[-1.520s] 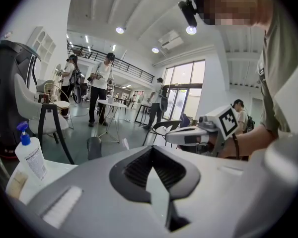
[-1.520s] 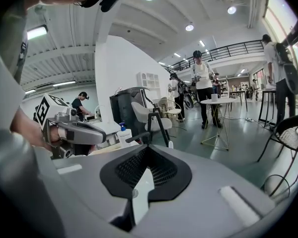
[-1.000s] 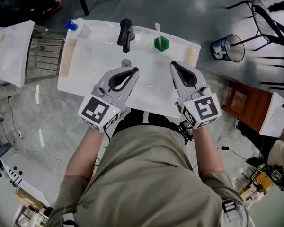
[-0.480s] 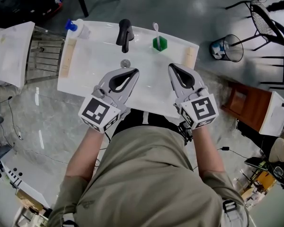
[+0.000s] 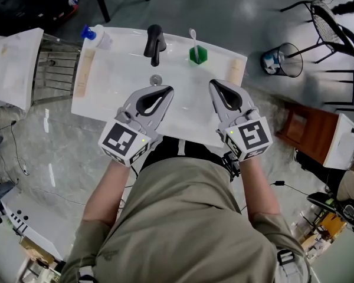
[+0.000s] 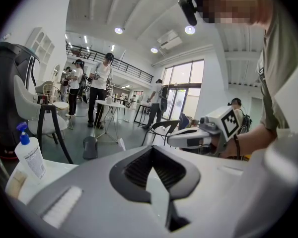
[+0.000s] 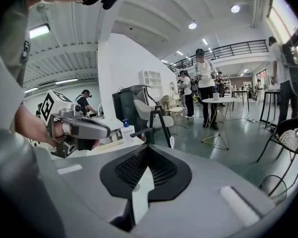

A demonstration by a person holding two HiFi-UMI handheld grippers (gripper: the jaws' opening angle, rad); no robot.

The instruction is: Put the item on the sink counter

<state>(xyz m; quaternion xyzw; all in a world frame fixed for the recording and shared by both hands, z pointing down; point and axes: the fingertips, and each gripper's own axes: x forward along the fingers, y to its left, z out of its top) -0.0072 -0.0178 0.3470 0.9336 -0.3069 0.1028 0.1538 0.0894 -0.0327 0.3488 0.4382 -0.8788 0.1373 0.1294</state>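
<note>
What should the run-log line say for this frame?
left gripper: shut, empty | right gripper: shut, empty | both above sink | green cup: back ledge, beside faucet

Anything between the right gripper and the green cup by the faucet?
Nothing visible: only bare white sink basin lies between the right gripper and the green cup holding a white toothbrush. The black faucet stands left of that line.
</note>
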